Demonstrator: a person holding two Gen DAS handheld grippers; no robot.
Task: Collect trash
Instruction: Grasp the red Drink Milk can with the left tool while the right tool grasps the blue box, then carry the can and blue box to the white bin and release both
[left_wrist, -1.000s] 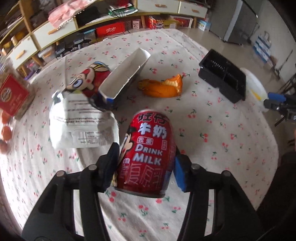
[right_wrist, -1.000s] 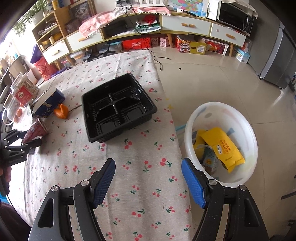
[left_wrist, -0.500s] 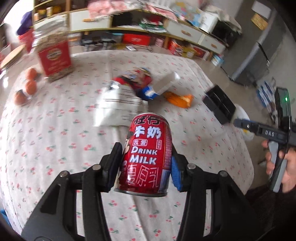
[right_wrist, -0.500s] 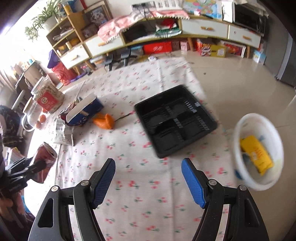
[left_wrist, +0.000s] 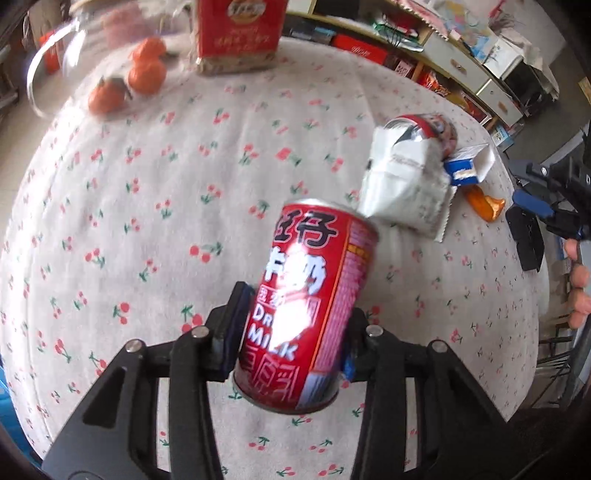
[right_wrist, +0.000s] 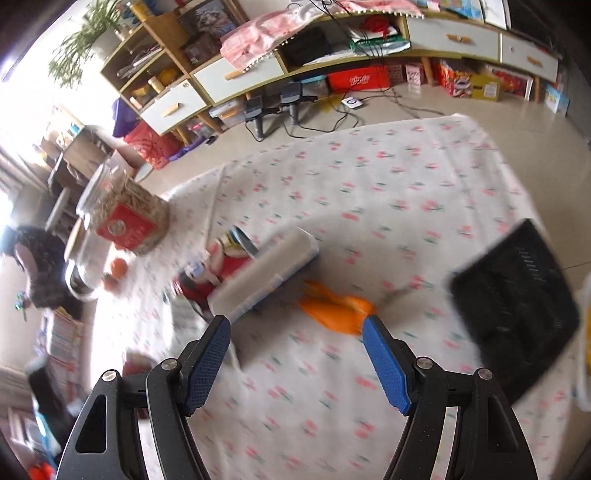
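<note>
My left gripper (left_wrist: 291, 332) is shut on a red milk can (left_wrist: 306, 306) and holds it tilted above the cherry-print tablecloth (left_wrist: 147, 221). Beyond it lie a white crumpled wrapper (left_wrist: 402, 184), a red cartoon snack bag (left_wrist: 432, 125), a blue-and-white carton (left_wrist: 467, 168) and an orange peel (left_wrist: 484, 205). My right gripper (right_wrist: 295, 354) is open and empty, above the table just short of the orange peel (right_wrist: 336, 308) and the open carton (right_wrist: 262, 273). The right gripper also shows at the right edge of the left wrist view (left_wrist: 546, 203).
A black plastic tray (right_wrist: 517, 306) lies at the table's right edge. A jar with a red label (right_wrist: 125, 214) and small oranges (left_wrist: 146, 72) stand at the far left end. Shelves and drawers line the room behind the table.
My left gripper has swung left and back with the can, which now tilts. My right gripper has turned from the white bin toward the carton and orange peel and come closer.
</note>
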